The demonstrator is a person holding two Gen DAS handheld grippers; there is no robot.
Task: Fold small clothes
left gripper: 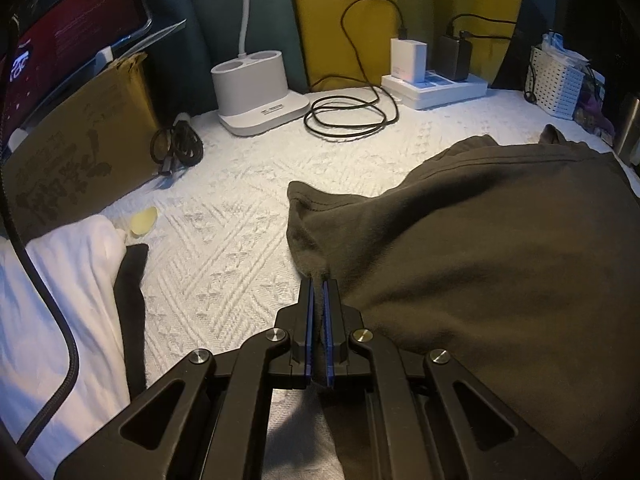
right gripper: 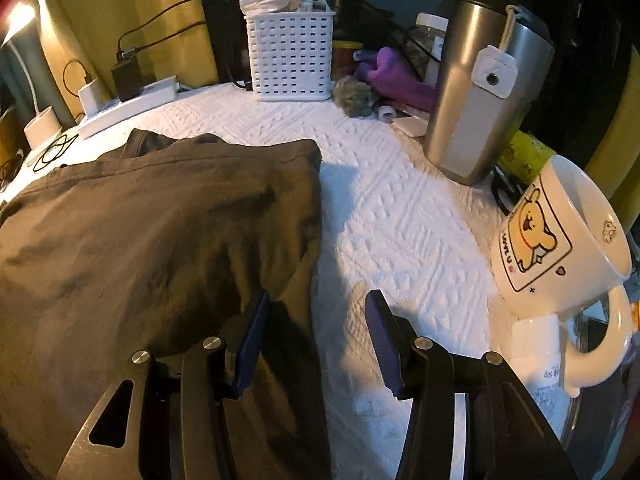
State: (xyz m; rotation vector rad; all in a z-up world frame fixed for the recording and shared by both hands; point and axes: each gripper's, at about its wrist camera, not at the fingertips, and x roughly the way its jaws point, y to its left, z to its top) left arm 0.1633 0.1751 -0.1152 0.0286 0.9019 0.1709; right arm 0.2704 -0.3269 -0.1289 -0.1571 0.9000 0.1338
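A dark olive-brown garment (left gripper: 480, 240) lies spread over the white textured cloth (left gripper: 224, 248), filling the right half of the left wrist view. My left gripper (left gripper: 319, 280) is shut on the garment's left edge, a pinch of fabric standing up between its blue pads. In the right wrist view the same garment (right gripper: 152, 232) covers the left side. My right gripper (right gripper: 318, 300) stands open over its right edge: the left finger (right gripper: 252, 332) is above the fabric, the right finger (right gripper: 384, 340) above the bare white cloth (right gripper: 400, 216). Nothing is pinched between them.
A cardboard box (left gripper: 80, 148), white folded fabric (left gripper: 68, 304), a white holder (left gripper: 256, 88), a coiled black cable (left gripper: 348, 112) and a power strip (left gripper: 432, 88) line the back. A white basket (right gripper: 290, 58), steel tumbler (right gripper: 480, 88) and bear mug (right gripper: 560, 240) crowd the right.
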